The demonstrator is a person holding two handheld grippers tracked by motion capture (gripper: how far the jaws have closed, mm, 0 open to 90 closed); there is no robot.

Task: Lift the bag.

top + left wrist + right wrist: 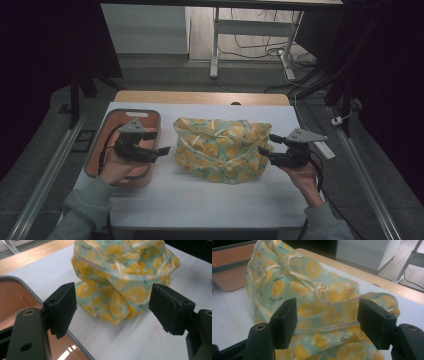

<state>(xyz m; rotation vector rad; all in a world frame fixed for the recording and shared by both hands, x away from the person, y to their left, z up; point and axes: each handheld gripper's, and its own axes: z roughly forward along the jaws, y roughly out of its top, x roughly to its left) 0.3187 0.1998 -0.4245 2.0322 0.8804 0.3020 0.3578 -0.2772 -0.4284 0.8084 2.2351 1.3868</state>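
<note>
Both hand-held grippers spread wide, nothing pinched: left hand-held gripper sits over the tray edge, right hand-held gripper is at the bag's right side. Lemon-print bag slumps mid-surface, between them, untouched. We read this as lining up a two-sided grab. Next move: close in on the bag's edges or handles and pinch the fabric.

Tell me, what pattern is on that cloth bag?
Yellow lemon slices on pale green, clearest in the right gripper view: cloth bag.
</note>
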